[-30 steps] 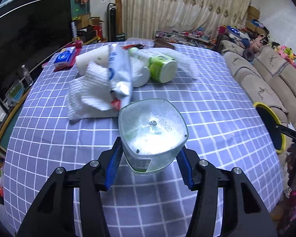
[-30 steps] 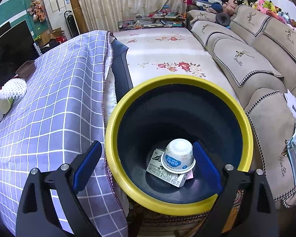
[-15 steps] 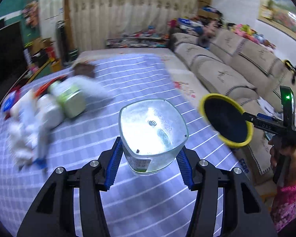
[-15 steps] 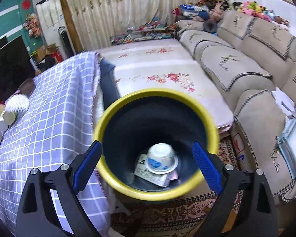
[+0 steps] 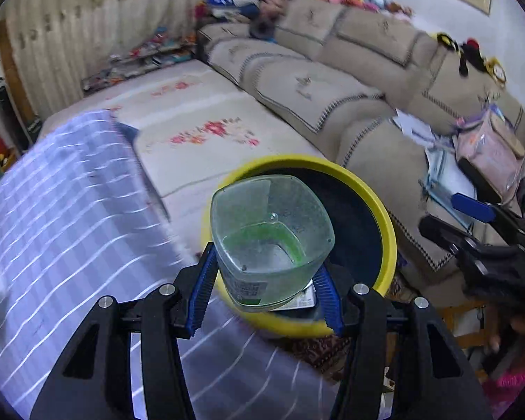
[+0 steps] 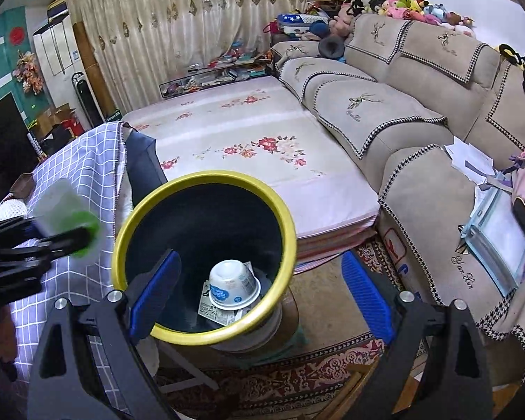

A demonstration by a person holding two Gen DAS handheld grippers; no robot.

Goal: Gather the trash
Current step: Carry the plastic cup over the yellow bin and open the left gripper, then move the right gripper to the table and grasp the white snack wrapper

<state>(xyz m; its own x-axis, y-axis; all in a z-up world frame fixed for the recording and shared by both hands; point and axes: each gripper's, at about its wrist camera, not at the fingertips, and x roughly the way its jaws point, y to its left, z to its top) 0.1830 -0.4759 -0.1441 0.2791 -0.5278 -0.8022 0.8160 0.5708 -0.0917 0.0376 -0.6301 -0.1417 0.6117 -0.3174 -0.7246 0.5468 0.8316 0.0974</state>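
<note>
I'm looking into a home living rm, lived-in & cluttered. Beige sectional sofa (image 6: 402, 112) w/ embroidered covers runs along the right wall, plush toys (image 6: 406, 3) piled on its back. Long pleated curtains (image 6: 192, 24) cover the far wall, w/ a low shelf (image 6: 220, 73) of kids' bits beneath. Floral mat (image 6: 248, 147) on the floor, patterned red rug (image 6: 297, 378) nearer me. Table w/ checked cloth (image 6: 84, 161) at left, dark TV screen (image 6: 3, 133) beyond it, cardboard boxes (image 6: 57, 115) stacked in the corner.

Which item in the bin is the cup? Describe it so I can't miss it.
Find the yellow-rimmed bin beside the checked table. At its bottom, the cup lies upside down on a printed carton: round and white with a blue label, where the carton is flat.
</note>
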